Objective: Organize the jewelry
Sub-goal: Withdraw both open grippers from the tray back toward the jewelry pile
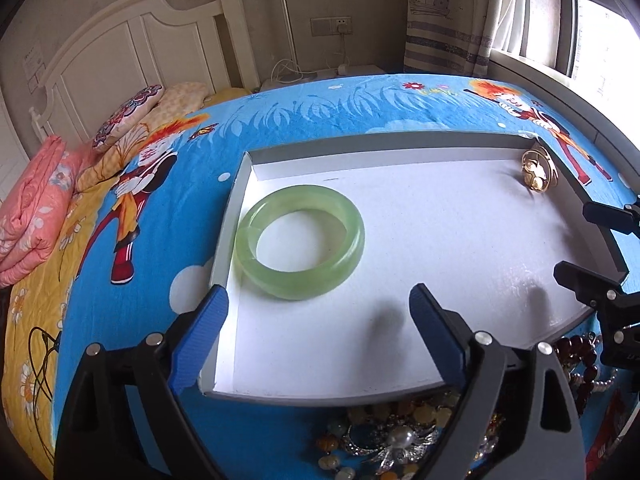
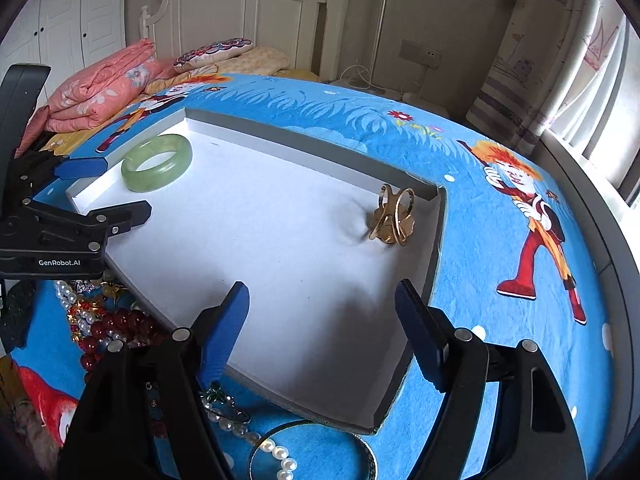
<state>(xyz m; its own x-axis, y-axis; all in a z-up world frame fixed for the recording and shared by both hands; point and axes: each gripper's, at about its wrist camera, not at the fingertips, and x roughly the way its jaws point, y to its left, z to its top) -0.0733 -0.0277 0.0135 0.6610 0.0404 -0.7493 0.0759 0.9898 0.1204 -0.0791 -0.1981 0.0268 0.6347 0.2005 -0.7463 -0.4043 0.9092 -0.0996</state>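
Observation:
A shallow white tray (image 1: 440, 280) lies on the blue cartoon bedspread; it also shows in the right wrist view (image 2: 280, 240). A green jade bangle (image 1: 300, 242) lies flat in its left part, also seen from the right wrist (image 2: 157, 162). A gold clover bracelet (image 1: 538, 172) stands in the far right corner (image 2: 392, 216). My left gripper (image 1: 318, 308) is open and empty just in front of the bangle. My right gripper (image 2: 322, 304) is open and empty over the tray's near part. A pile of beads, pearls and brooches (image 1: 392, 436) lies in front of the tray (image 2: 104, 320).
Folded pink quilt (image 2: 100, 92) and pillows (image 1: 128, 116) lie at the bed's head by the white headboard. A dark thin bangle with pearls (image 2: 312, 456) lies on the bedspread near the tray's front corner. A window and curtain are at the right.

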